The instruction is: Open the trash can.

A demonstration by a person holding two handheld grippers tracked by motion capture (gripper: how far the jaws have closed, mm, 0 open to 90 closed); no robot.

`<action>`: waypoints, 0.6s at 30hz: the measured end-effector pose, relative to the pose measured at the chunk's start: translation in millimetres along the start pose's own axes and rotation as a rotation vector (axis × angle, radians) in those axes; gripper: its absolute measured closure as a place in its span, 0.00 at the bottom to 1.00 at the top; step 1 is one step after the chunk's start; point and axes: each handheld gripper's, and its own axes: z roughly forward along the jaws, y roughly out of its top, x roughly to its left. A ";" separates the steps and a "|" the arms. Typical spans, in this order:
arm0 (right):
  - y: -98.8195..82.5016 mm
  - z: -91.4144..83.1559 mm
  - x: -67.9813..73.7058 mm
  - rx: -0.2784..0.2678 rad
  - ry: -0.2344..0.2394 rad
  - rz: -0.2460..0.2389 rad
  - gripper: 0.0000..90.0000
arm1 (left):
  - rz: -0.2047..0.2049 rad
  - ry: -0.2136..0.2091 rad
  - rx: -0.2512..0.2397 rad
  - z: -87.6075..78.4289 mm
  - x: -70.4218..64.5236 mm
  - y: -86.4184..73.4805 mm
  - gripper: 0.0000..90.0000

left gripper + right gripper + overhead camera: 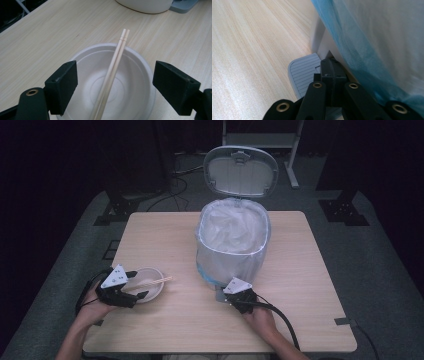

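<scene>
A white paper bowl (151,271) sits near the table's front left, with a pair of wooden chopsticks (156,282) lying across it. My left gripper (140,284) is open, its jaws on either side of the bowl. In the left gripper view the chopsticks (115,63) run up the middle of the bowl (132,75), between the spread jaws of the left gripper (117,87), which touch nothing. My right gripper (226,298) is shut, its tips (332,72) resting on the grey foot pedal (300,72) of the pedal bin (232,240).
The bin stands mid-table with its lid (241,170) raised and a white liner bag with a blue hem (367,57) folded over the rim. The wooden table (300,270) has bare surface left and right of the bin. Dark floor and stands surround it.
</scene>
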 end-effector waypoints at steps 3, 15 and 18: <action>-0.1 0.1 -0.1 0.000 0.000 -0.003 1.00 | 0.018 -0.007 0.012 1.8 3.6 -1.0 0.25; -0.2 0.0 0.3 0.000 -0.001 -0.001 1.00 | 0.069 -0.115 0.117 16.9 15.7 0.9 0.42; -0.2 0.0 0.3 0.000 -0.001 -0.002 1.00 | 0.089 -0.128 0.148 21.0 18.5 1.9 0.46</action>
